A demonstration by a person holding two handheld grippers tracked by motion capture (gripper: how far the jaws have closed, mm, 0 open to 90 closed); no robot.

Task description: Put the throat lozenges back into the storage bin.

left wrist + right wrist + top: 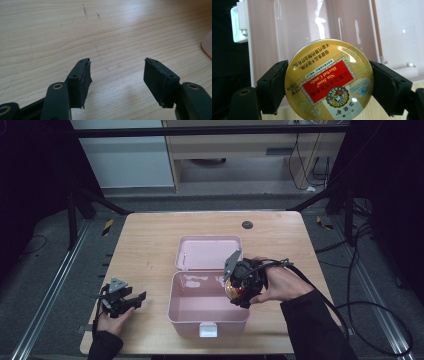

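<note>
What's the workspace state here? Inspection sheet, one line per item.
Surface: wooden table, a few dark scuffs, a round dark spot near the far edge.
Job's things: pink box open, lid laid back, white latch at the front; inside looks empty. Round yellow candy tin held over the box.
Clutter: nothing seen.
Grippers: left tool open, empty, low over bare wood left of the box. Right tool shut on the tin, jaws on its rim.
Cables: black cable loops from the right tool off the table's right side.
Surroundings: dark frame, floor rails, a cabinet behind with more cables.
</note>
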